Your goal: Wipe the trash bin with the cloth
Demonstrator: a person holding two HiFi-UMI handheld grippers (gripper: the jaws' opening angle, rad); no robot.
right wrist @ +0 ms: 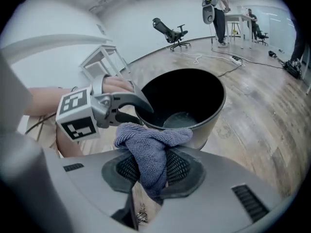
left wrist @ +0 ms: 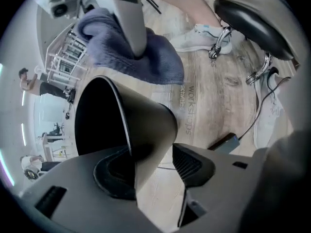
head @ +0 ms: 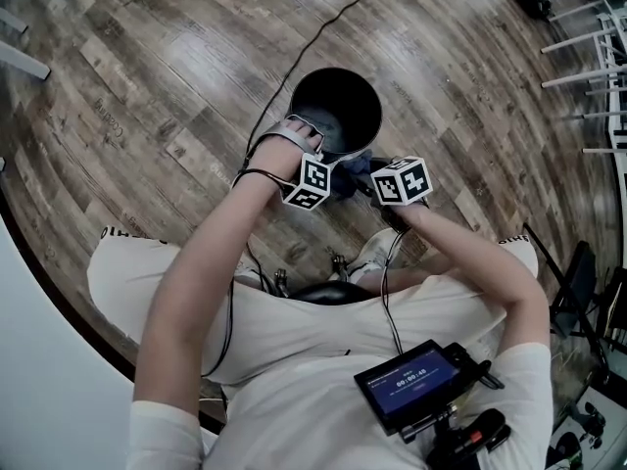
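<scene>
**Cloth poised at bin rim, wipe pending**

Right gripper point(right wrist: 148, 171) clamps the bunched blue-grey terry cloth point(right wrist: 146, 144) just beside the black round plastic trash bin point(head: 333, 101), which stands on the wood-plank floor point(head: 147, 57). Left gripper point(left wrist: 153, 166) straddles the rim, jaws wide, not pinching. Next, probably: steady the rim and press the cloth to the wall.

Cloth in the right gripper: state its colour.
The cloth is blue-grey; the right gripper view shows it best.

Wood-plank floor point(head: 176, 57) fills the frame below me. A black trash bin point(head: 335, 111) rests on it at upper centre; a thin cable point(head: 323, 37) trails from the top edge.
</scene>
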